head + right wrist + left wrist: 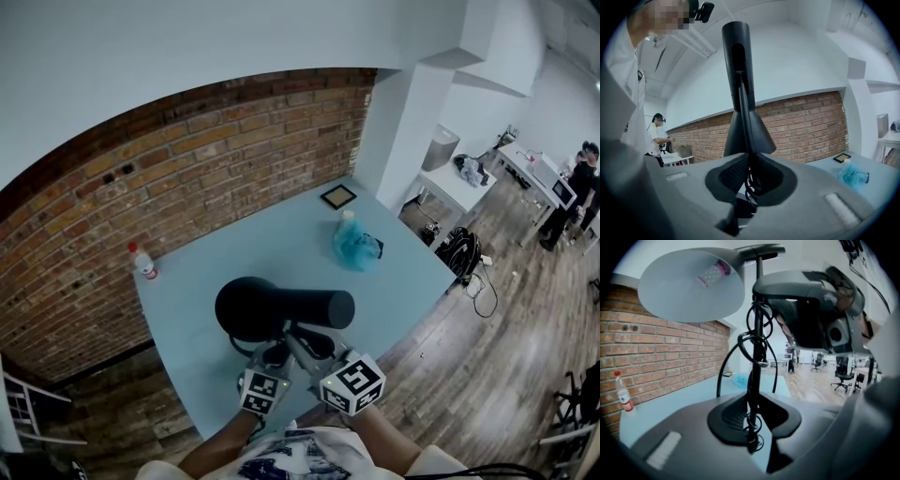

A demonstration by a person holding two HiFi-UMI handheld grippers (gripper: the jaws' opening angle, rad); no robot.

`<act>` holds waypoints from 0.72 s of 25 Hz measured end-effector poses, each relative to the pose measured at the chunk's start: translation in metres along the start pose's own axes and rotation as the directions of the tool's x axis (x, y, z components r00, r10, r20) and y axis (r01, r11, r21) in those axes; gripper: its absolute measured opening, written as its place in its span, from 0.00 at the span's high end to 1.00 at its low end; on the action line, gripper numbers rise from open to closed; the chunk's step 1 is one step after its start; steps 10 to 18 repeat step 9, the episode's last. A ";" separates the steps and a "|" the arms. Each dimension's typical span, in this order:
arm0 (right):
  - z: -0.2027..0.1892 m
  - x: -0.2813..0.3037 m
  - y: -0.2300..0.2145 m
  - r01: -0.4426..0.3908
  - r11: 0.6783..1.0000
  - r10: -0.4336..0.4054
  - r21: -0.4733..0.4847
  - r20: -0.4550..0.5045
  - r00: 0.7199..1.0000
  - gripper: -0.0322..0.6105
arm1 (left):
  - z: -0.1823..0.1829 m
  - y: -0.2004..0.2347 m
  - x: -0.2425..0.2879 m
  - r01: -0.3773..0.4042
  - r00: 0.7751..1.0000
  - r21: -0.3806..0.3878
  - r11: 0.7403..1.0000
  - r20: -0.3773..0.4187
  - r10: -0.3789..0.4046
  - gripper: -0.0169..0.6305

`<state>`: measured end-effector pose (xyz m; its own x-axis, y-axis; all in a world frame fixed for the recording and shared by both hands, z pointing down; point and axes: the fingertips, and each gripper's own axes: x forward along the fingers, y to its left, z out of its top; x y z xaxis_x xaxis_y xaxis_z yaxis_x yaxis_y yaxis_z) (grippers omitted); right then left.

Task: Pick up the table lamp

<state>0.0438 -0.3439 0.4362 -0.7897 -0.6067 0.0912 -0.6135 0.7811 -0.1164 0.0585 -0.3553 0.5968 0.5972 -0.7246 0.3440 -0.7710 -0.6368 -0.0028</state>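
Observation:
The black table lamp [281, 309] stands over the near part of the light blue table [281, 244], its round shade and arm pointing right. Both grippers are at its thin pole, below the shade. In the left gripper view the left gripper [752, 427] is shut on the pole [757, 357], which has a black cord looped around it, and the shade [691, 284] hangs above. The right gripper [747, 187] is shut on the same pole [740, 101] from the other side. In the head view the left gripper [272, 364] and right gripper [314, 354] sit close together. The lamp's base is hidden.
A water bottle [143, 262] stands at the table's far left by the brick wall. A blue bag [354, 244] and a small black frame [338, 196] lie at the far right. White desks and people [577, 187] are across the wooden floor to the right.

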 end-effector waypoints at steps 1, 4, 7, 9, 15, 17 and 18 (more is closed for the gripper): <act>0.000 0.000 0.000 -0.001 1.000 0.001 -0.001 0.001 1.000 0.88 | 0.000 0.000 0.000 0.001 1.000 0.000 1.000 0.000 -0.001 0.87; 0.000 0.000 -0.001 -0.002 1.000 0.002 -0.001 0.002 1.000 0.88 | 0.000 -0.001 0.001 0.006 1.000 0.000 1.000 -0.003 -0.006 0.87; -0.001 0.001 -0.002 -0.003 1.000 0.003 -0.001 0.004 1.000 0.88 | -0.001 -0.001 0.002 0.005 1.000 -0.002 1.000 -0.004 -0.005 0.87; -0.002 0.001 -0.003 -0.004 1.000 0.004 -0.002 0.006 1.000 0.88 | -0.001 0.000 0.003 0.004 1.000 -0.002 1.000 -0.005 -0.004 0.87; -0.002 0.001 -0.003 -0.004 1.000 0.004 -0.002 0.006 1.000 0.88 | -0.001 0.000 0.003 0.004 1.000 -0.002 1.000 -0.005 -0.004 0.87; -0.002 0.001 -0.003 -0.004 1.000 0.004 -0.002 0.006 1.000 0.88 | -0.001 0.000 0.003 0.004 1.000 -0.002 1.000 -0.005 -0.004 0.87; -0.002 0.001 -0.003 -0.004 1.000 0.004 -0.002 0.006 1.000 0.88 | -0.001 0.000 0.003 0.004 1.000 -0.002 1.000 -0.005 -0.004 0.87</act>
